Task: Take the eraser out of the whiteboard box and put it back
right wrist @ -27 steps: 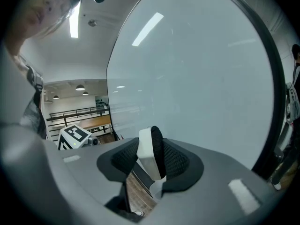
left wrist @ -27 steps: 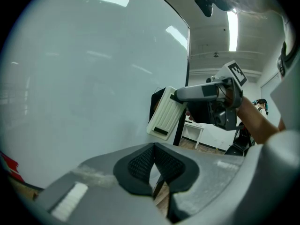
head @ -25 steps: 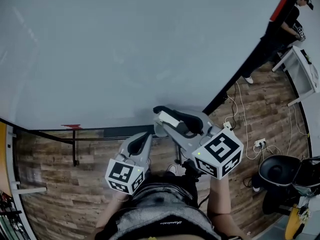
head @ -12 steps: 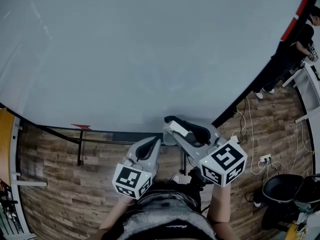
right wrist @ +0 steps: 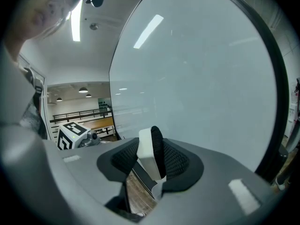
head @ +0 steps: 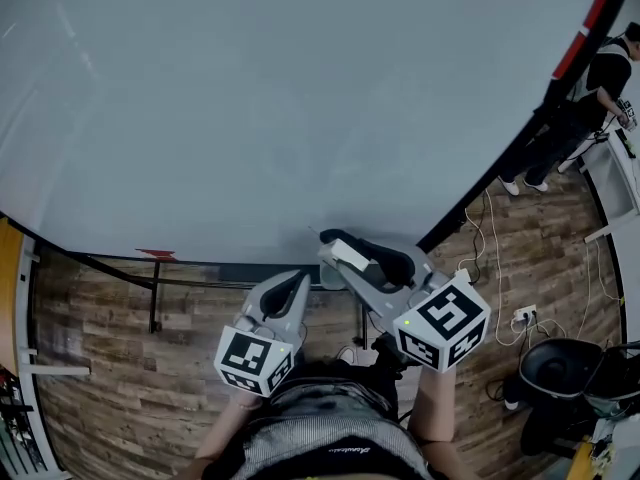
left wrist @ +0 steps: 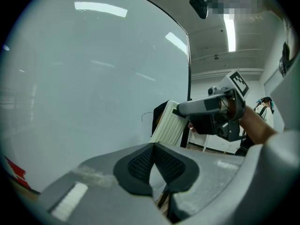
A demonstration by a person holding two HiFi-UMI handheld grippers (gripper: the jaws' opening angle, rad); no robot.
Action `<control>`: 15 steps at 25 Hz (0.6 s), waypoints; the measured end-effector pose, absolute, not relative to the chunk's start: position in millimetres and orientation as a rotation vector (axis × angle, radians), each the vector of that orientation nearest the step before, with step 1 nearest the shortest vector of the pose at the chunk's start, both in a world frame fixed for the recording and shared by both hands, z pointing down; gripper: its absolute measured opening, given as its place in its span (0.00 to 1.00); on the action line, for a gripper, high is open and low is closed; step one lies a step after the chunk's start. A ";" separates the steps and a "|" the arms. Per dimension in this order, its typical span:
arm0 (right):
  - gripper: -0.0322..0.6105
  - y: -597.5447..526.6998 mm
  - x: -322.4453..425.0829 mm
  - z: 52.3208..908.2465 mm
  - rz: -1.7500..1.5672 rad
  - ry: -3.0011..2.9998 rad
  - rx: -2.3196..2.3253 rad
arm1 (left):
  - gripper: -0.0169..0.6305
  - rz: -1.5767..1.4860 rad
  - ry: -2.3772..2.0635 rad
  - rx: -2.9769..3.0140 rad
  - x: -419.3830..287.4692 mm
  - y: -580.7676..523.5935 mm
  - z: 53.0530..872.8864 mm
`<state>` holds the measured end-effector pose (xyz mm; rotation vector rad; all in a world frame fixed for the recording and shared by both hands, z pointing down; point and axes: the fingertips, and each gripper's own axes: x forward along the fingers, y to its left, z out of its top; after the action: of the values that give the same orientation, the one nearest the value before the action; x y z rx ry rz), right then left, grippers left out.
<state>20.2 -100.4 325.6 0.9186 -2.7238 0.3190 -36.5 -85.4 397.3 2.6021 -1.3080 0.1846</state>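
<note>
The eraser [head: 350, 256], a white block with black felt, is clamped between the pads of my right gripper [head: 336, 247], just in front of the whiteboard [head: 250, 98] near its lower edge. In the right gripper view the eraser [right wrist: 149, 154] stands upright between the jaws of the right gripper [right wrist: 150, 162]. My left gripper [head: 291, 287] sits lower left of it, shut and empty. The left gripper view shows that gripper [left wrist: 153, 147] closed tip to tip, with the ribbed eraser [left wrist: 167, 125] beyond it. The dark whiteboard box [head: 262, 271] lies under the board's edge.
A black frame [head: 152, 290] carries the board above a wooden floor. Cables and a power strip [head: 519, 313] lie at the right, beside a black round seat [head: 558, 354]. A person [head: 598, 80] stands at the far right. A red tag [head: 160, 255] marks the board's bottom left.
The head camera has shifted a little, so everything sits slightly differently in the picture. The right gripper still holds the eraser at the board; the left gripper has barely moved.
</note>
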 end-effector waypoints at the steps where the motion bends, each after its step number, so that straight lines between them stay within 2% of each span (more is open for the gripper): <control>1: 0.30 -99.9 19.7 325.0 0.318 -2.724 0.912 | 0.03 0.186 -1.307 2.602 -36.9 -86.0 396.6; 15: 0.30 -97.3 19.8 333.8 0.327 -2.704 0.901 | 0.03 0.162 -1.277 2.611 -25.9 -85.4 390.3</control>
<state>19.8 -97.3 333.8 0.9009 -2.7037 0.3267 -25.9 -85.4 390.3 2.6114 -1.2773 0.1624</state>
